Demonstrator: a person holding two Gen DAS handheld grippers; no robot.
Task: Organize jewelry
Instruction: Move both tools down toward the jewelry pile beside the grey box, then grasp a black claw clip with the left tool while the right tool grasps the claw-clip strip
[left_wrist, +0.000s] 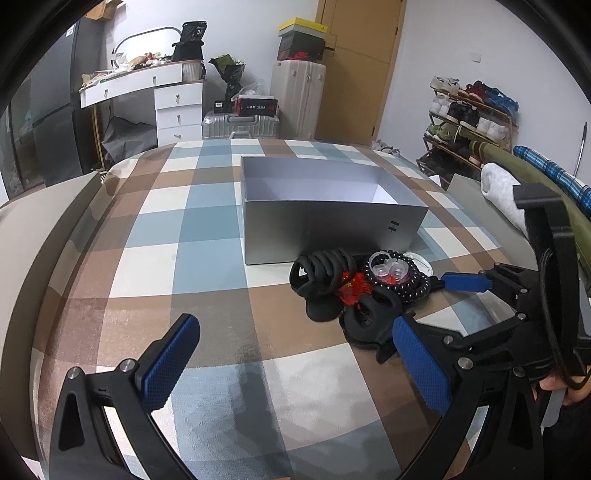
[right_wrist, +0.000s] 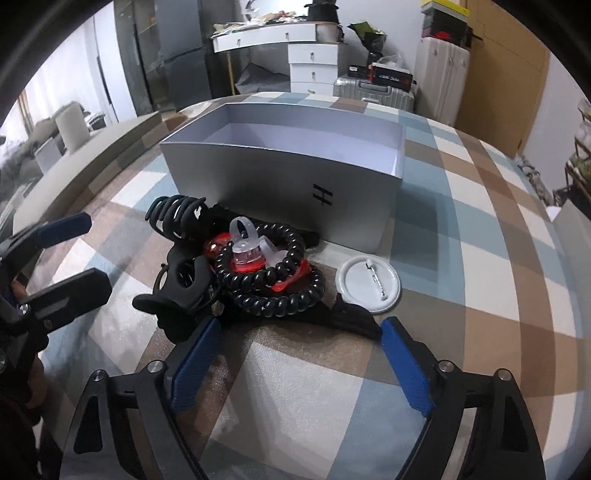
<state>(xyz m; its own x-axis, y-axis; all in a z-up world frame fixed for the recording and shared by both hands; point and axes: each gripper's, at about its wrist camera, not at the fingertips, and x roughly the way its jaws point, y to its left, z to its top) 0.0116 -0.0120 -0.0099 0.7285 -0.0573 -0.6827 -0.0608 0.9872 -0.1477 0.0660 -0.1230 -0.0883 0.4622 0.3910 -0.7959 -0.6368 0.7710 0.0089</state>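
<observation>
Both the left gripper (left_wrist: 295, 362) and the right gripper (right_wrist: 299, 365) stand wide open, blue ribbed pads holding nothing. The right one's fingertips seem to touch the edge of the tangled jewelry pile (right_wrist: 236, 266), black claw clips, a black spiral coil band (right_wrist: 271, 284) and clear and red plastic pieces. The pile lies on the checked bedspread (left_wrist: 207, 236) against the open grey cardboard box (right_wrist: 280, 177), with a round white pin badge (right_wrist: 369, 284) beside it and bare cloth in front.

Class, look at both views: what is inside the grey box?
The grey box shows only bare pale walls and some floor: nothing visible inside. Its near wall hides the floor closest to the cameras, so that strip cannot be checked.
</observation>
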